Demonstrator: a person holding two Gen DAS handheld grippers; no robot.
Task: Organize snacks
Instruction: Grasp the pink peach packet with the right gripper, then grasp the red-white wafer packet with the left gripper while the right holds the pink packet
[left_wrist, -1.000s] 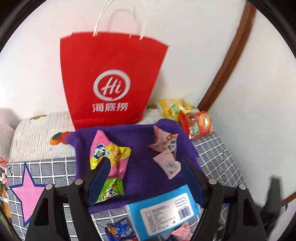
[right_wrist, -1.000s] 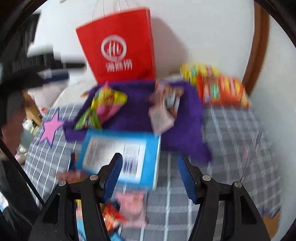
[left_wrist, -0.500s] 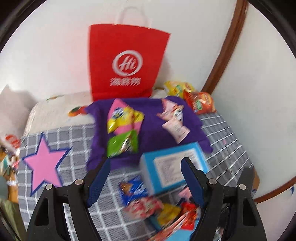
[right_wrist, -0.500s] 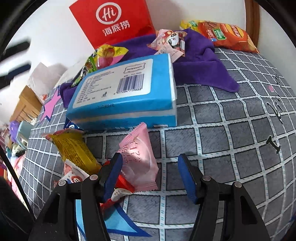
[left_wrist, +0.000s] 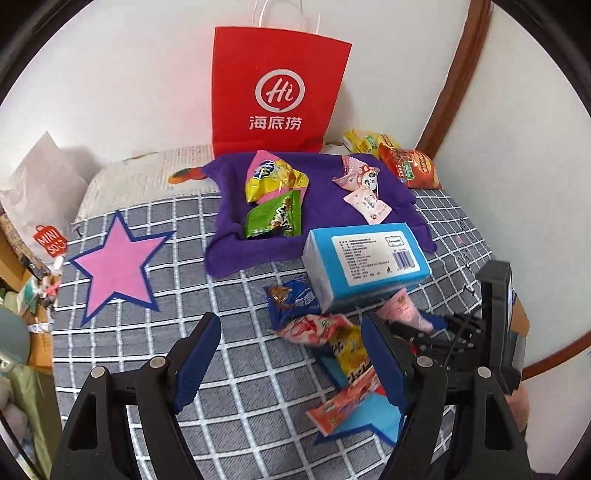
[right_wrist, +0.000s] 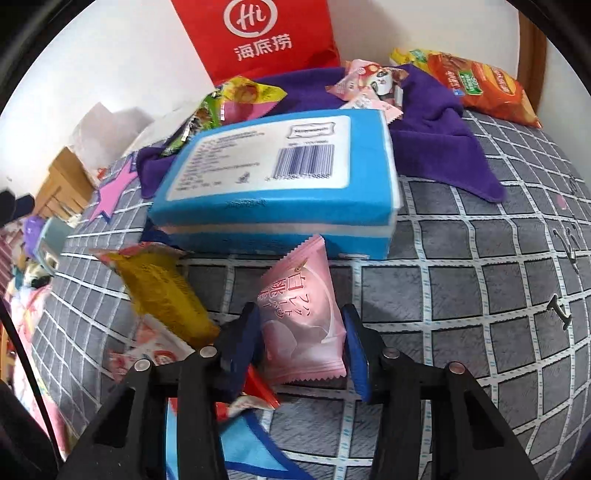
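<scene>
Right fingers around the pink packet

My right gripper (right_wrist: 301, 341) brackets the pale pink foil snack packet (right_wrist: 301, 314), blue fingers (right_wrist: 352, 343) pressing its sides, pinching it where it lies on the grey checked bed cover (right_wrist: 480, 295), just before the blue tissue pack (right_wrist: 280, 177). My left gripper (left_wrist: 291, 362) hangs spread, holding nothing. The purple cloth (left_wrist: 332, 170) beside the red paper bag (left_wrist: 279, 92) at the far edge has room, I judge.

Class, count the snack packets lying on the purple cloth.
4. On the cloth: a yellow-pink packet and green packet at left, two pink packets at right. The blue box may hide more.
</scene>
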